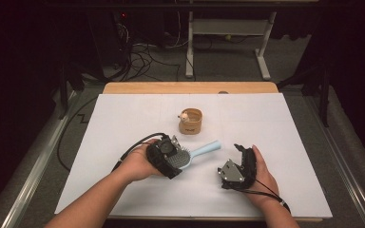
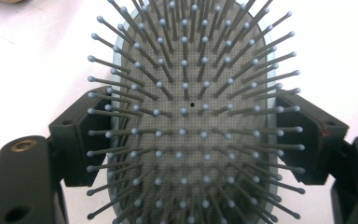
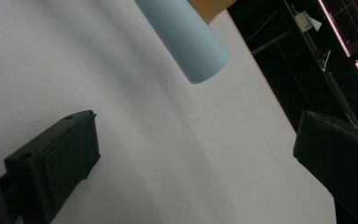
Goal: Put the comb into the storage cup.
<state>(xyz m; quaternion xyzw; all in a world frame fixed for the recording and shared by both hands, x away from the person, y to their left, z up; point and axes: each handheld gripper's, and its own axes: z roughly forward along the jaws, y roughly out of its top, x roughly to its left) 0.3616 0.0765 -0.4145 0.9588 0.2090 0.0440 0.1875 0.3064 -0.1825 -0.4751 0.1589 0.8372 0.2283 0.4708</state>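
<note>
So the hairbrush (image 1: 186, 158) is lying on the white counter (image 1: 123, 123), bristles facing up, and the left gripper (image 1: 167, 156) has it clamped by the head. In the left gripper view you can see the two black jaws pressing on either side edge of the oval bristle pad (image 2: 191, 116), so that grip looks solid.

The bit that matters for whatever comes next: the brush's long axis runs on a diagonal, head down-left in the left gripper, pale blue handle (image 1: 209, 147) sticking out up and to the right. That free end points toward the gap between the two hands, and the right gripper (image 1: 240, 161) is sitting just off to the right of it and a little nearer the person, not touching. From the right gripper view the handle tip (image 3: 191, 42) is ahead of and above its jaws, which stand wide apart with nothing between them.

So the right hand is clearly the nearer one to the handle. My guess is it needs to swing in and line its jaws across the handle rather than along it. The little tan cup (image 1: 190, 120) farther back is well out of the way.
</note>
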